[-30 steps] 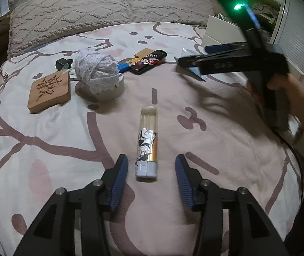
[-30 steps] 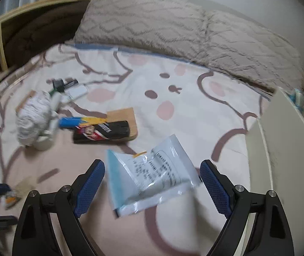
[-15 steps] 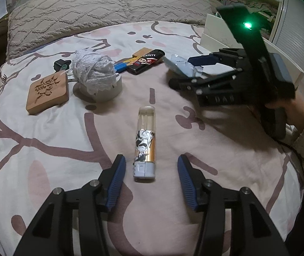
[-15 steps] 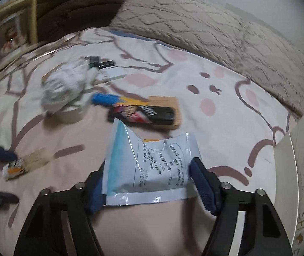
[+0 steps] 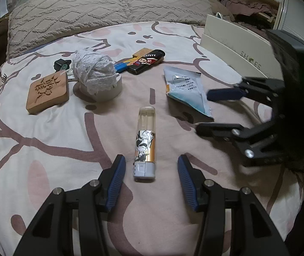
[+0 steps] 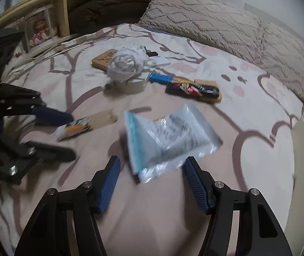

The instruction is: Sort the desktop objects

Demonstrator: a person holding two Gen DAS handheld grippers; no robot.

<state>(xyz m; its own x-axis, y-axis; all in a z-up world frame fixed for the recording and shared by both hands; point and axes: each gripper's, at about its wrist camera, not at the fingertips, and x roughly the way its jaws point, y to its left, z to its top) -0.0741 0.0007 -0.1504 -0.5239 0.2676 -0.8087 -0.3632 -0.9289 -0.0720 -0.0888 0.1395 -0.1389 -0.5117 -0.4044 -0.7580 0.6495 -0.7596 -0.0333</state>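
Left gripper (image 5: 150,178): jaws released, straddling the tube (image 5: 145,145) on the bed (image 5: 56,132) without touching. Right gripper (image 6: 150,182): jaws just been closing around the plastic packet (image 6: 166,140), not yet pressing it.

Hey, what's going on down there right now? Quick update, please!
Left gripper open, astride the lighter. Right gripper open, jaws just closing around the plastic packet, not yet gripping. Nothing in the way.

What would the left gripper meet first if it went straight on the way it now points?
Probably the clear lighter with the orange label: it lies lengthwise between the open fingers of the left gripper, its grey end nearest. Depth is hard to judge here.
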